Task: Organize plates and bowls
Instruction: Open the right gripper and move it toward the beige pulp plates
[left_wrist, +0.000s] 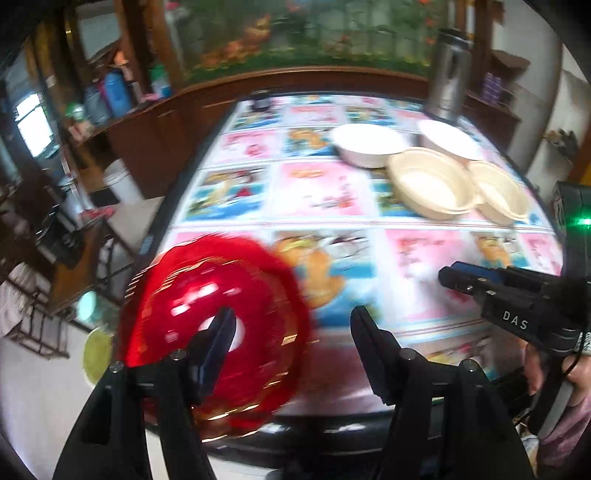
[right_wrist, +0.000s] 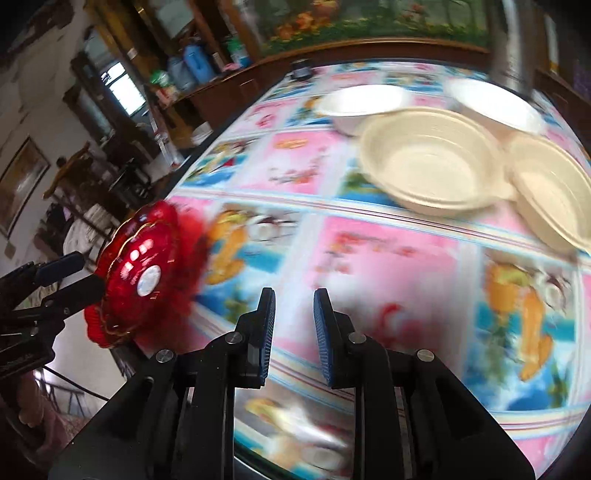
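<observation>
A red glass plate (left_wrist: 218, 325) with a scalloped gold rim sits at the table's near left corner, partly over the edge; it also shows in the right wrist view (right_wrist: 144, 273). My left gripper (left_wrist: 293, 328) is open, its left finger over the plate. My right gripper (right_wrist: 294, 314) is open and empty above the tablecloth. Two cream bowls (right_wrist: 432, 158) (right_wrist: 554, 188) and two white bowls (right_wrist: 362, 103) (right_wrist: 495, 103) stand at the far right.
The table (left_wrist: 317, 192) wears a pink and blue cartoon cloth. A steel flask (left_wrist: 450, 74) stands at the back right. A wooden cabinet (left_wrist: 155, 122) with bottles and chairs lie to the left.
</observation>
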